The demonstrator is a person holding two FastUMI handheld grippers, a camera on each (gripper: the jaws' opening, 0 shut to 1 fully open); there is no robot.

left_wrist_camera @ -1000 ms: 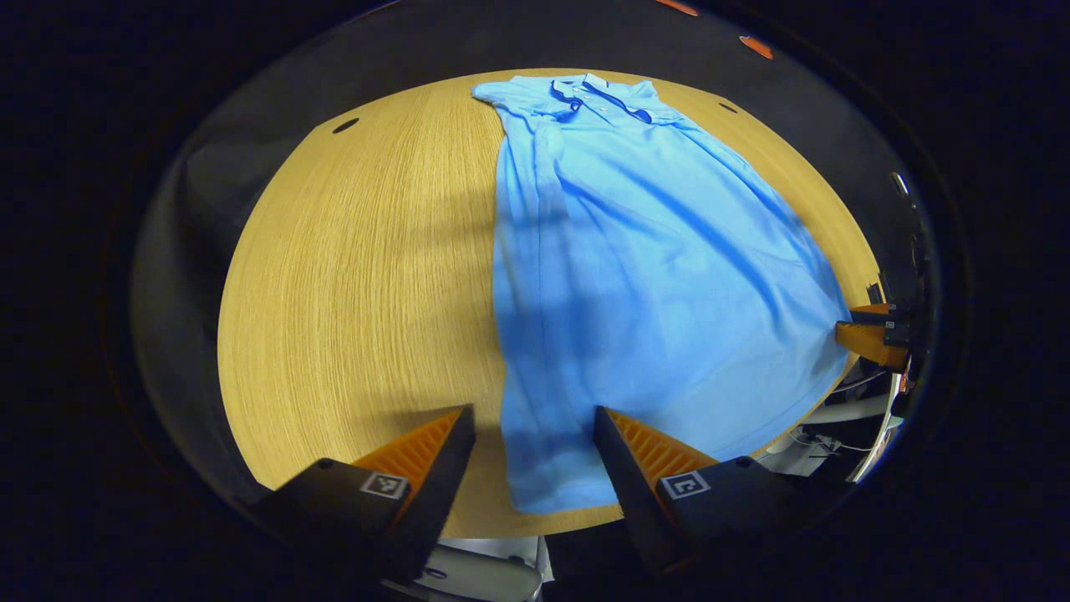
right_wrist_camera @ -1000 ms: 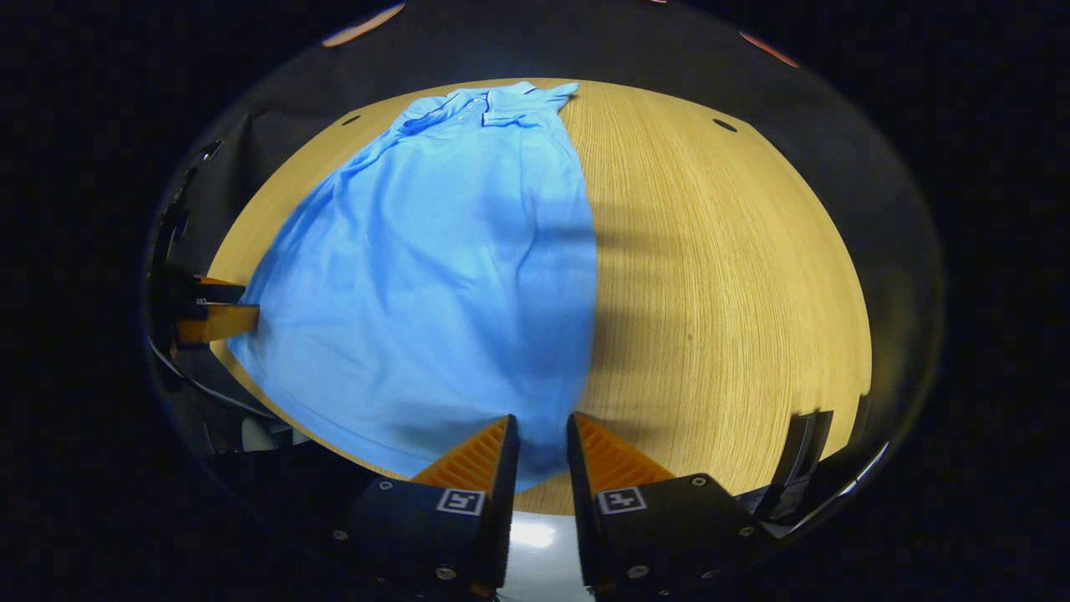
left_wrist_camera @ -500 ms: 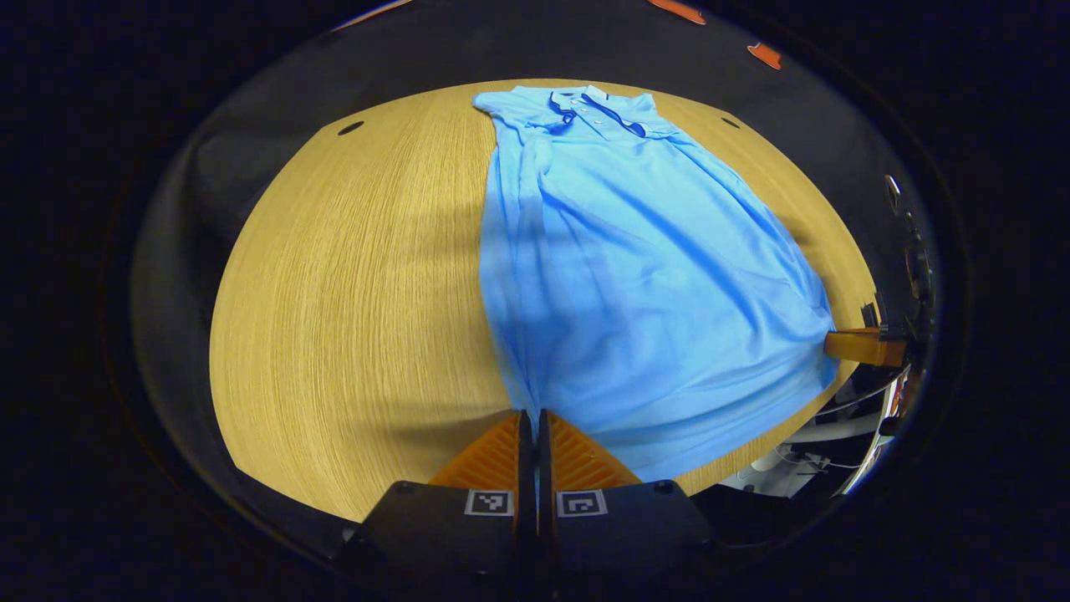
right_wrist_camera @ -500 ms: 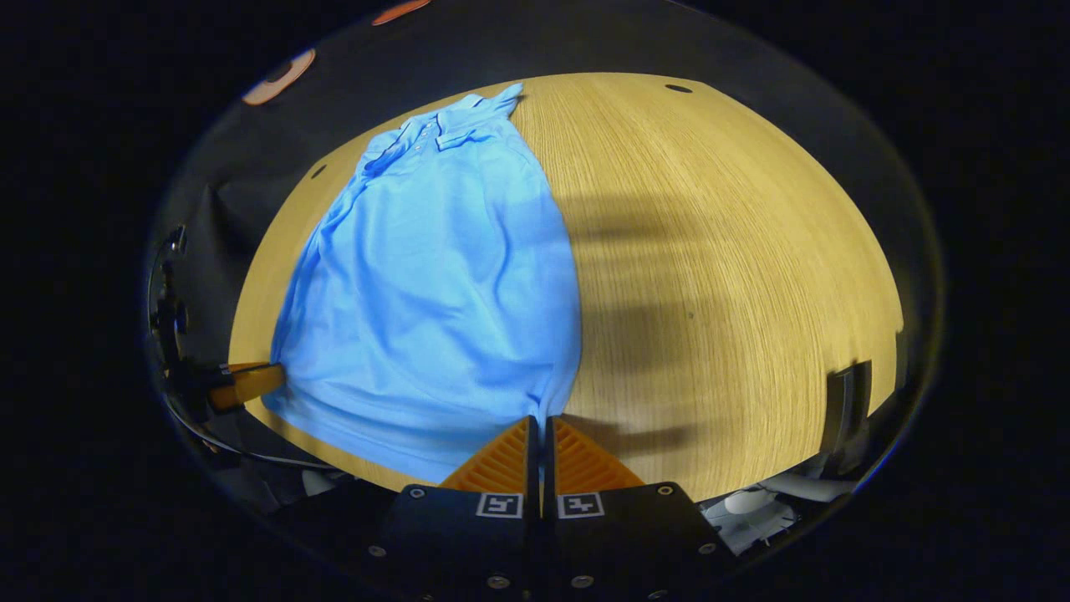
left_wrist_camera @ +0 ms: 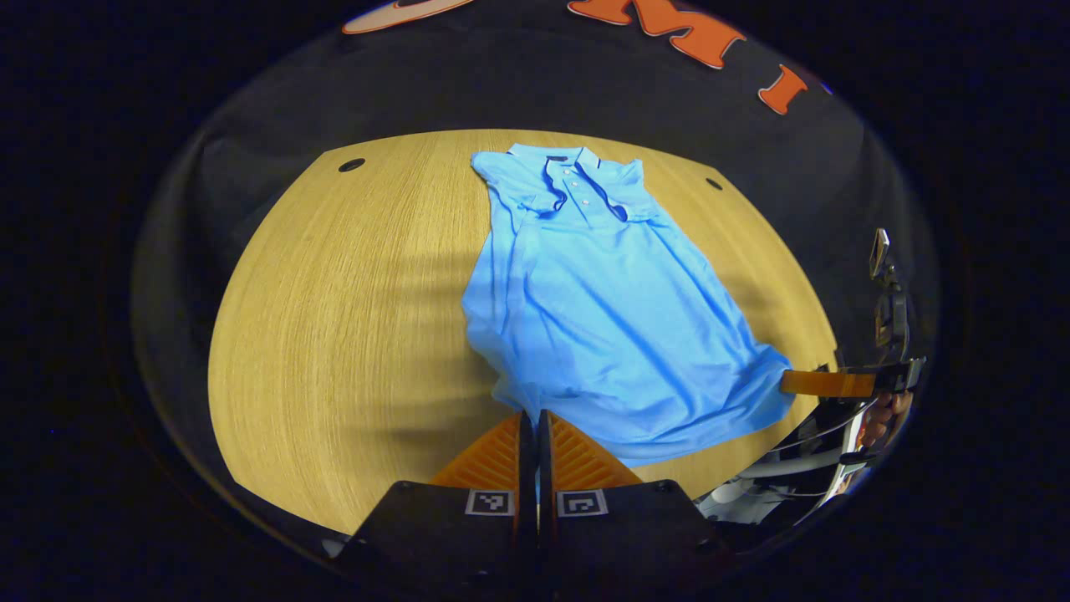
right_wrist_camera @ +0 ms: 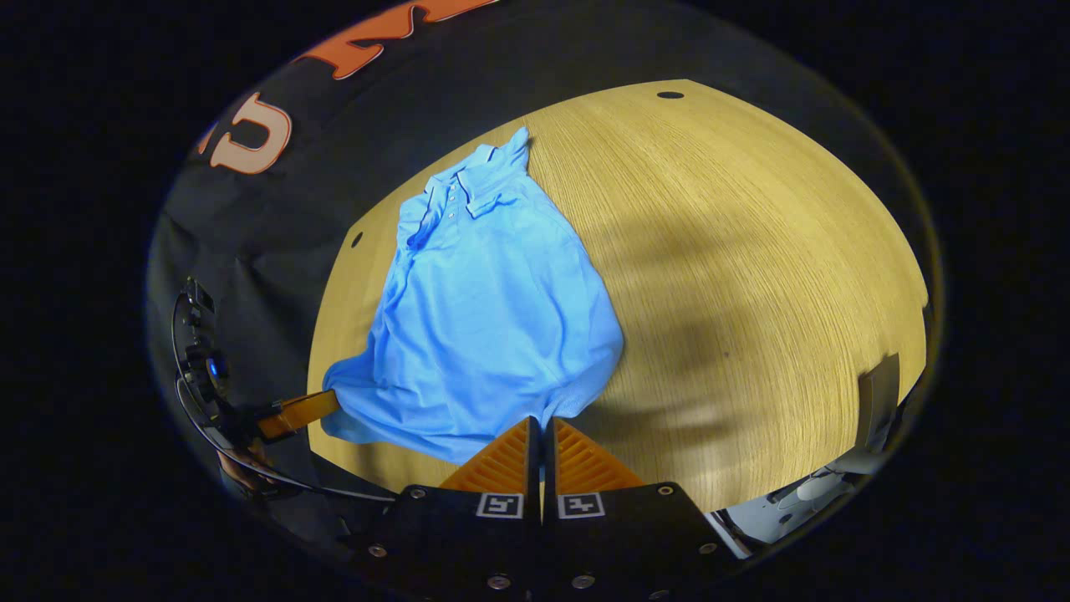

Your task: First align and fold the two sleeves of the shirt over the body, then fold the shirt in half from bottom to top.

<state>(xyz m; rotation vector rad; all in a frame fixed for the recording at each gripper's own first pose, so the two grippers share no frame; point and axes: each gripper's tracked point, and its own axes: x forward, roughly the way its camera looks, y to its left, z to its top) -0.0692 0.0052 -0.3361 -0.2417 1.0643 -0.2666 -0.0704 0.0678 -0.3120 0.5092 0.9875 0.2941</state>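
Holding the blue shirt (left_wrist_camera: 610, 318) by its bottom hem, I have both my left gripper (left_wrist_camera: 528, 414) and right gripper (right_wrist_camera: 542, 420) pinched closed on fabric; it lies mid-frame on the wooden table (left_wrist_camera: 334, 334), sleeves folded in, collar at top.

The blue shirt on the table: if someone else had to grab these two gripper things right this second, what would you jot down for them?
Left gripper: shut on the shirt's bottom hem, at one corner.
Right gripper: shut on the hem's other corner.
The shirt lies on the wooden table, collar at the far end, bottom end lifted and bunching.
Done: the sleeves appear folded in, as the body reads as a narrow strip.
Left: carry the hem up to the collar, lay it flat, release both grippers.
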